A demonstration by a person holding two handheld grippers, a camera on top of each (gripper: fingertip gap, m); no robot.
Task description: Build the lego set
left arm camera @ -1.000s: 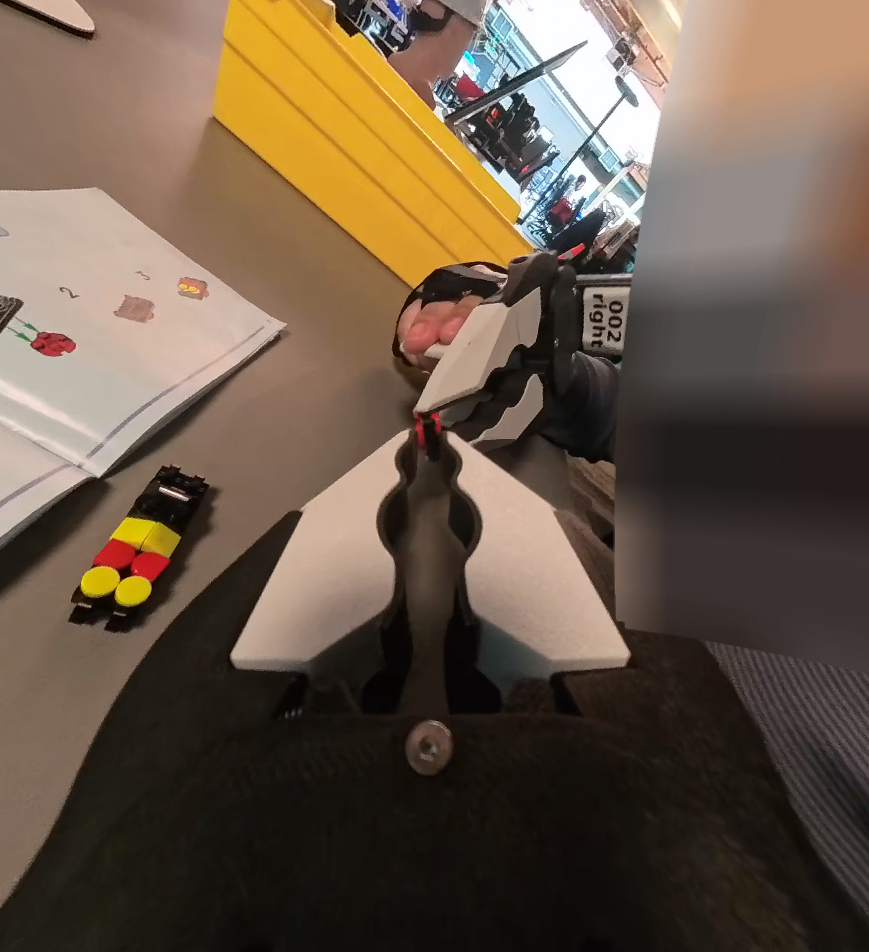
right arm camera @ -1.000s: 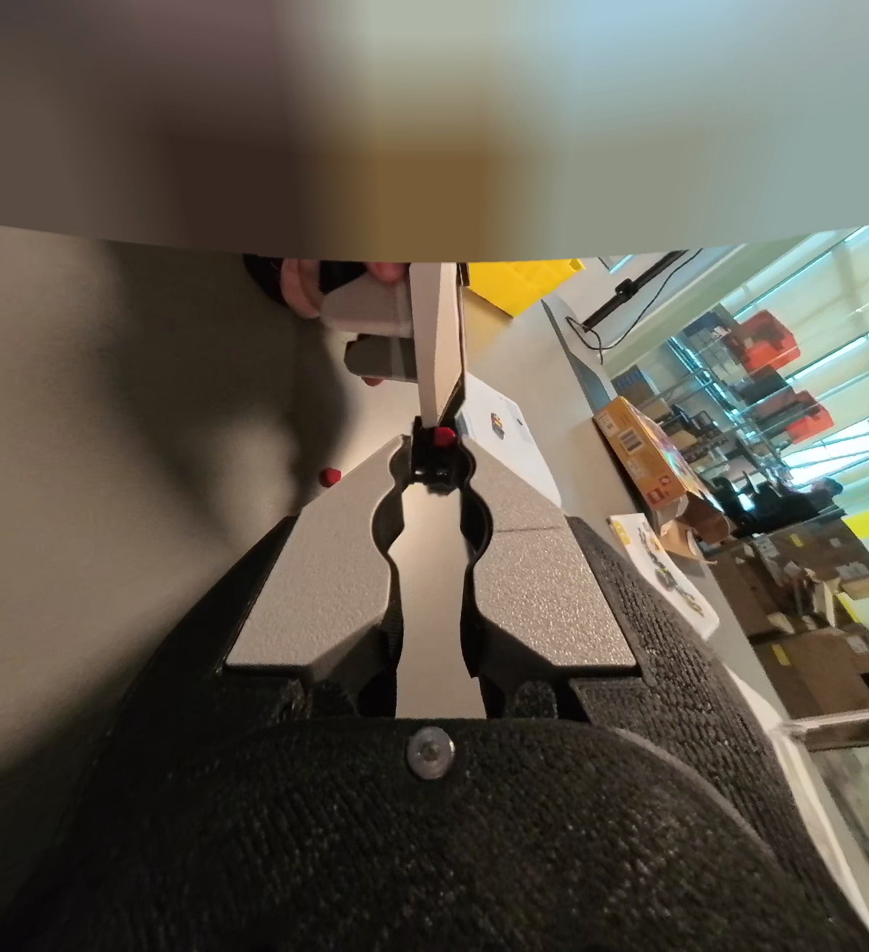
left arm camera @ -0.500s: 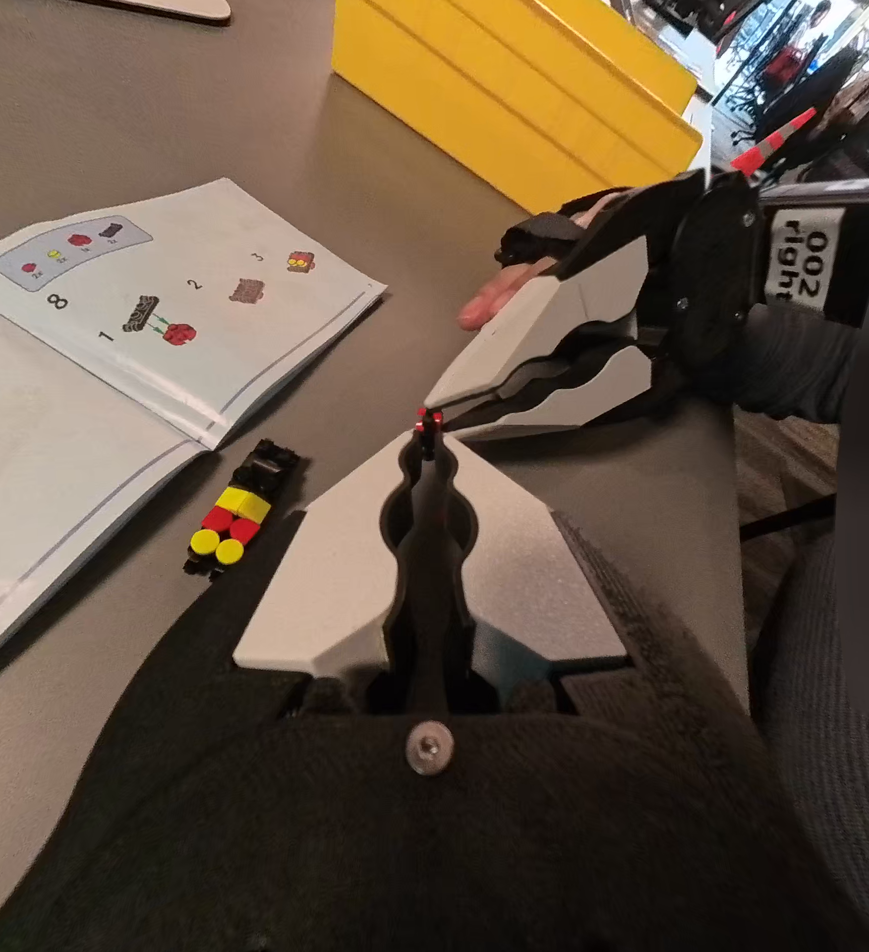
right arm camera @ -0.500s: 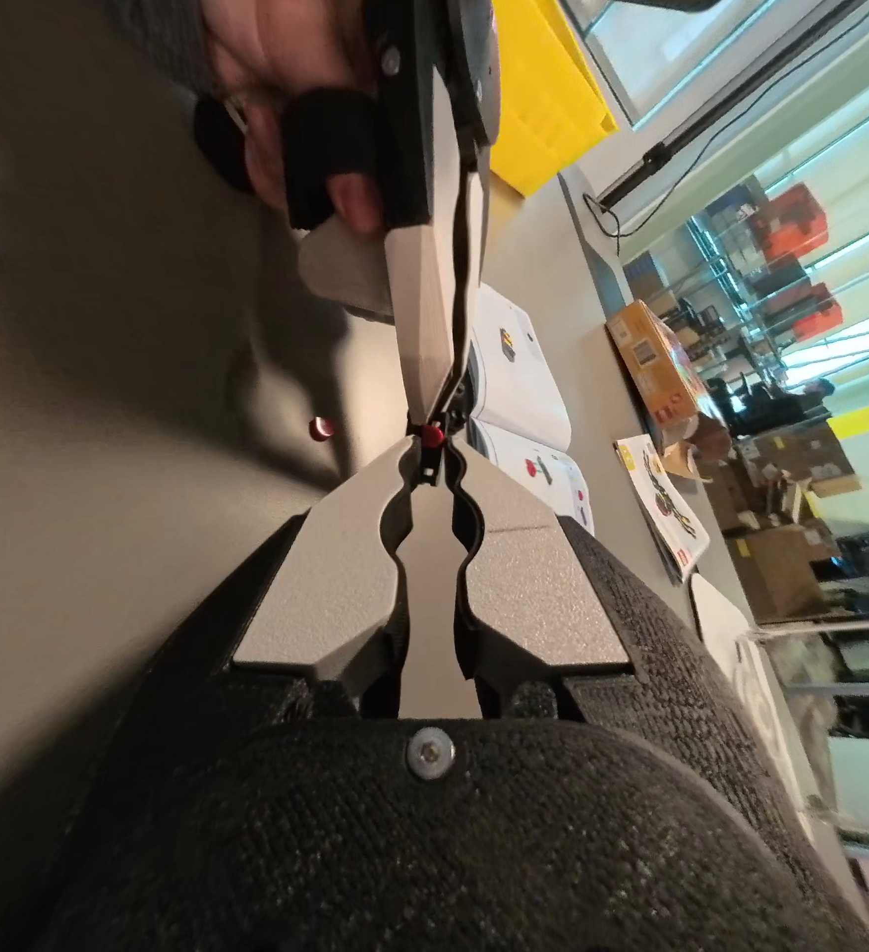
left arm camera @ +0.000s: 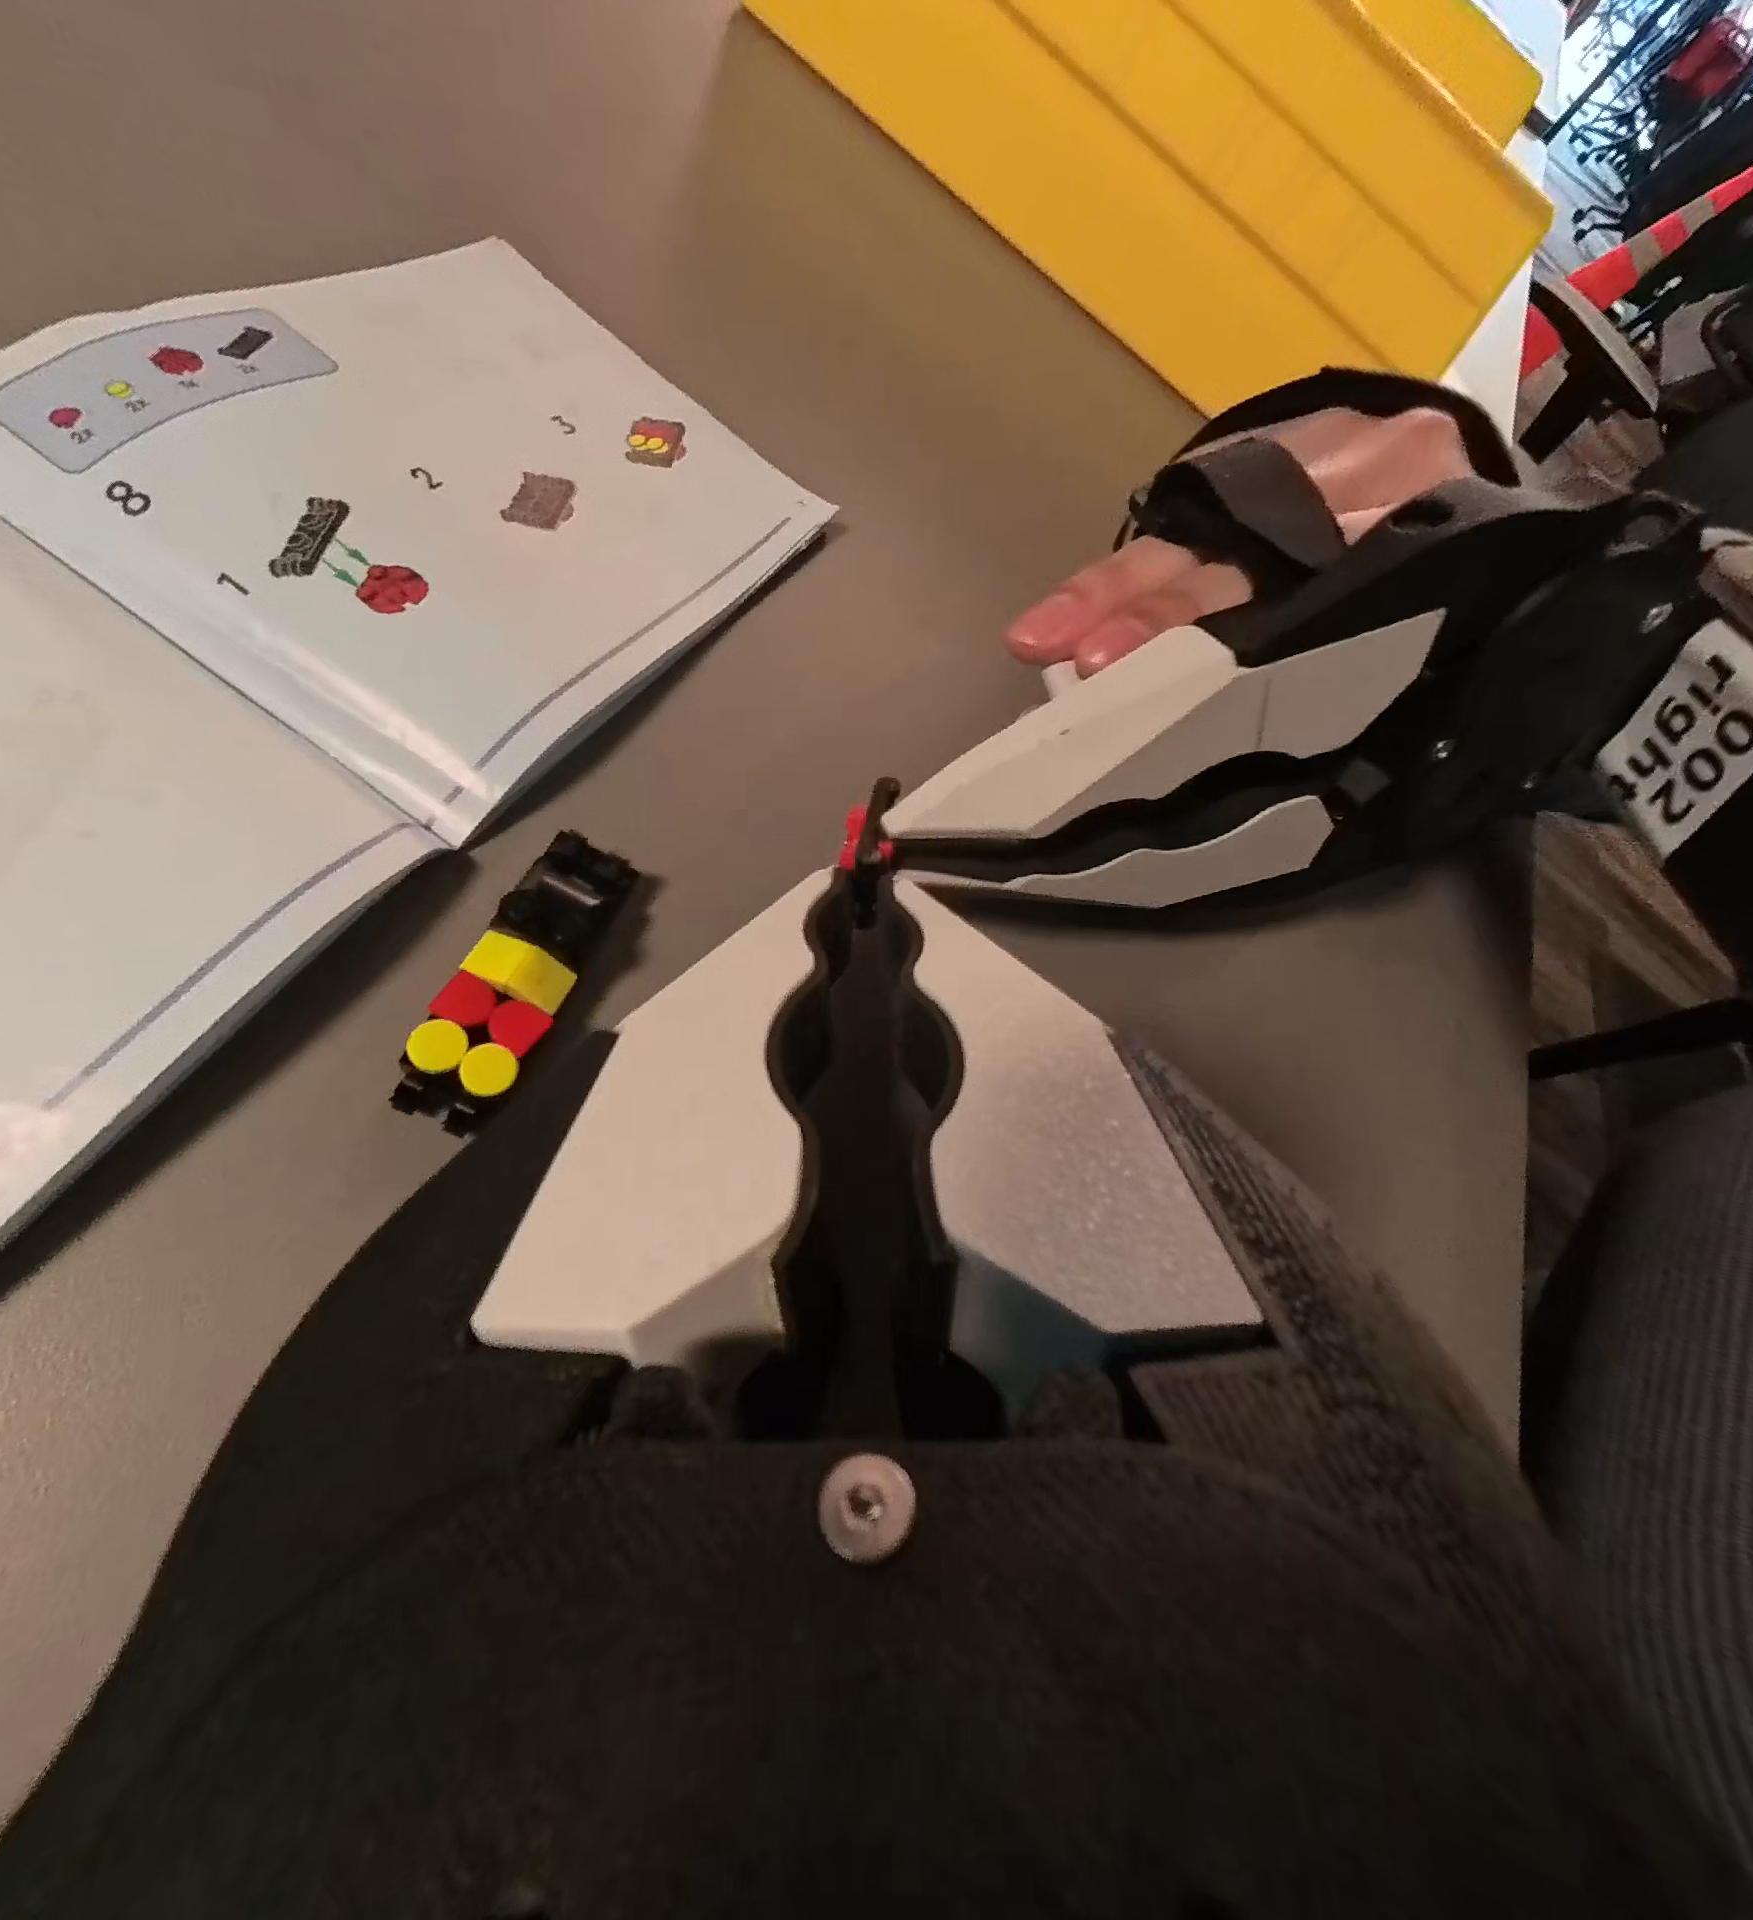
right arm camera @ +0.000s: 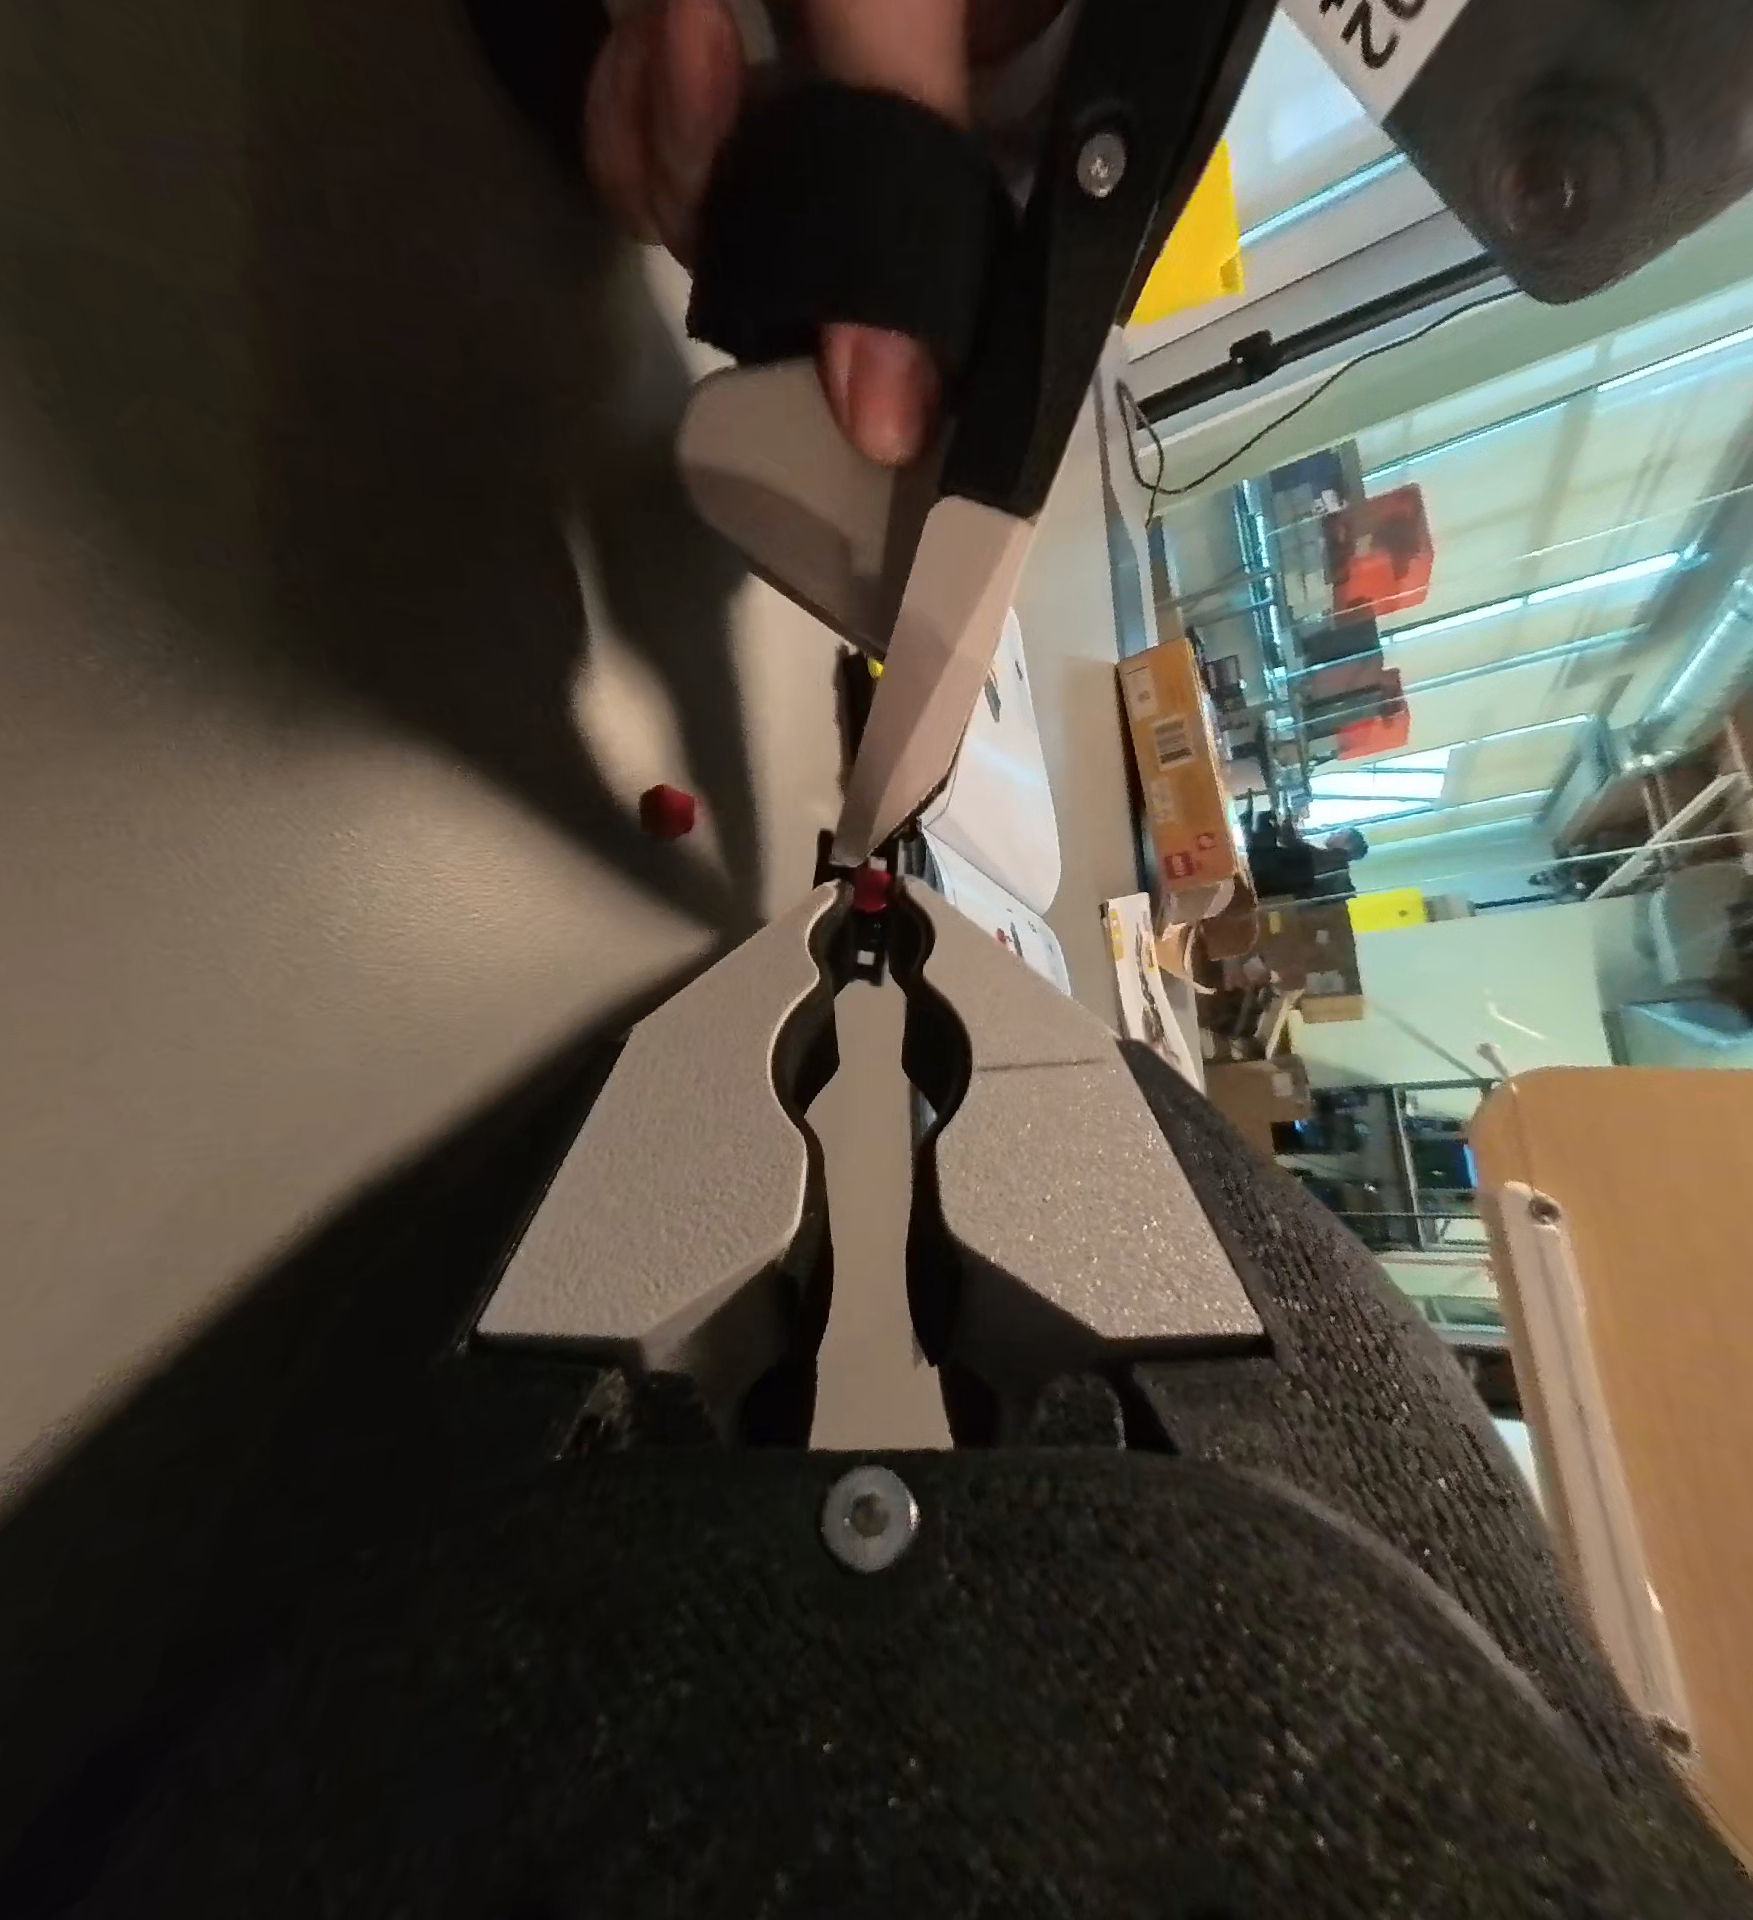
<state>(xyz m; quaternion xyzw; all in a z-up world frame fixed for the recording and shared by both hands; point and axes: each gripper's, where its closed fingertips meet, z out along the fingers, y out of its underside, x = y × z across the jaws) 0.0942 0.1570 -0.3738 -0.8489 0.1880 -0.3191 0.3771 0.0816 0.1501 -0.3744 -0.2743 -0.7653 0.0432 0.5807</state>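
Note:
My left gripper [left arm camera: 859, 891] and right gripper [right arm camera: 867, 906] meet tip to tip above the table. Both are shut on one small red and black lego piece [left arm camera: 861, 840], which also shows in the right wrist view [right arm camera: 870, 886]. I cannot tell which part each gripper holds. The right gripper [left arm camera: 898, 826] reaches in from the right in the left wrist view. The left gripper [right arm camera: 856, 844] points down from above in the right wrist view. A small black build topped with yellow and red pieces [left arm camera: 513, 987] lies on the table to the left. A loose red piece [right arm camera: 666, 808] lies on the table.
An open instruction booklet [left arm camera: 332, 582] lies to the left on the grey table [left arm camera: 72, 1403]. A yellow bin [left arm camera: 1215, 156] stands behind. A cardboard box [right arm camera: 1173, 769] and another leaflet [right arm camera: 1142, 987] lie farther along the table. A wooden panel [right arm camera: 1682, 1403] stands at the right.
Both grippers stayed tip to tip on the small piece while turning. The right gripper swung lower and flatter in the left view. The left gripper came closer and steeper in the right view.

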